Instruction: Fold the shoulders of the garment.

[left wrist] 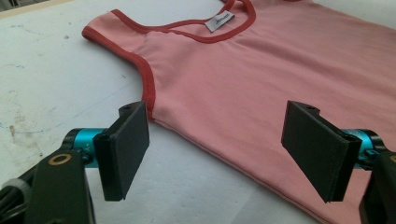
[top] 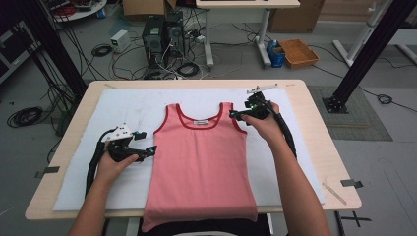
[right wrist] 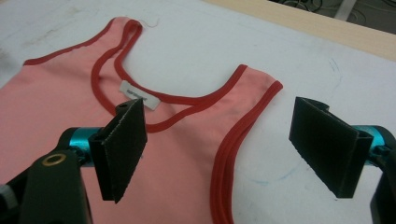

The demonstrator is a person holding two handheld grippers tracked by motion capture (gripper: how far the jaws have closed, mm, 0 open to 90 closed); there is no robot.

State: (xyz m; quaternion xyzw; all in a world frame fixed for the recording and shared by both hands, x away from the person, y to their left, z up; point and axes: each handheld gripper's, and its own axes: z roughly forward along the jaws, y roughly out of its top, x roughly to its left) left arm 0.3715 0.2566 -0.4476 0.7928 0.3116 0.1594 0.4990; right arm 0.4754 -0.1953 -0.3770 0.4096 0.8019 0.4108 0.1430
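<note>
A pink tank top [top: 199, 162] with red trim lies flat, neck away from me, on a white mat [top: 123, 103]; its hem hangs over the near table edge. My left gripper [top: 147, 142] is open beside the top's left side, just below the armhole. In the left gripper view the open gripper [left wrist: 224, 158] straddles that side edge of the top [left wrist: 261, 79]. My right gripper [top: 238, 112] is open at the right shoulder strap. In the right gripper view the open gripper [right wrist: 229, 154] frames the strap and red armhole trim of the top [right wrist: 60, 93]. A white label [right wrist: 138, 99] sits inside the neckline.
The mat covers most of a wooden table [top: 314, 113]. Bare mat lies left and right of the top. On the floor beyond stand computer towers [top: 162, 34], loose cables and an orange basket [top: 298, 52]. Black frame posts [top: 366, 54] rise at both sides.
</note>
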